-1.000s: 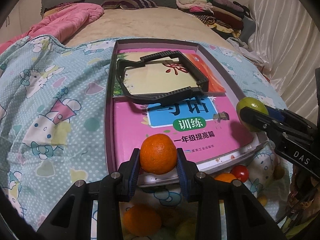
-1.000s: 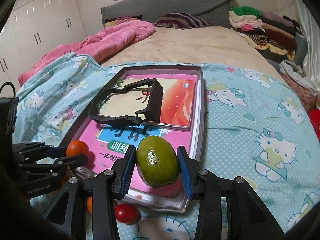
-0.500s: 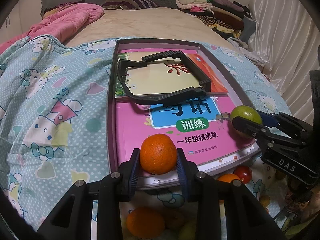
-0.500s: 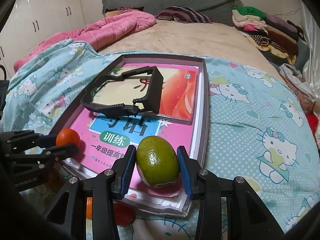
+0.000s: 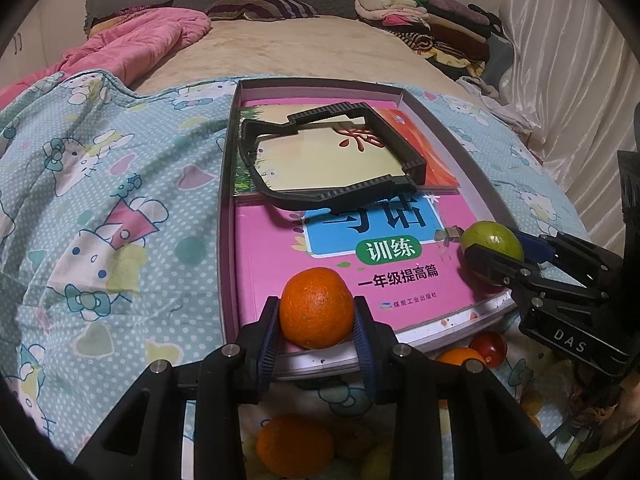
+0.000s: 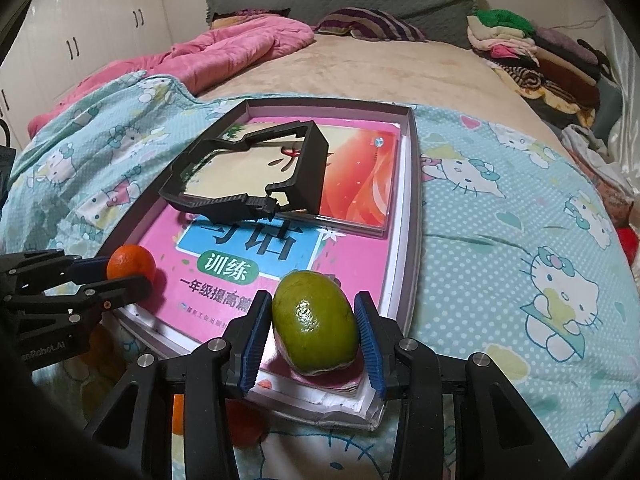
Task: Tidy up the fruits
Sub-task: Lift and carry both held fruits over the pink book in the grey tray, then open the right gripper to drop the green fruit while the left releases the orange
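My left gripper (image 5: 316, 314) is shut on an orange (image 5: 316, 304), held just over the near edge of the pink book (image 5: 272, 248) in a shallow grey tray (image 5: 226, 200). My right gripper (image 6: 314, 320) is shut on a green mango (image 6: 316, 320), whose underside rests on the book's near right corner (image 6: 352, 384). The left wrist view shows the mango (image 5: 490, 236) and right gripper (image 5: 496, 248) at the right. In the right wrist view the orange (image 6: 130, 266) and left gripper (image 6: 120, 276) are at the left.
A black plastic frame (image 5: 332, 196) lies on a smaller orange-yellow book at the tray's far end. Loose fruit sits on the blue cartoon-cat blanket below the tray: an orange (image 5: 294, 444), a smaller orange (image 5: 456, 356), a red tomato (image 5: 488, 344). Folded clothes (image 6: 532, 48) are piled far right.
My right gripper has carried the mango inward from beside the tray and down onto the pink book's near right corner. The left gripper with the orange has stayed put.
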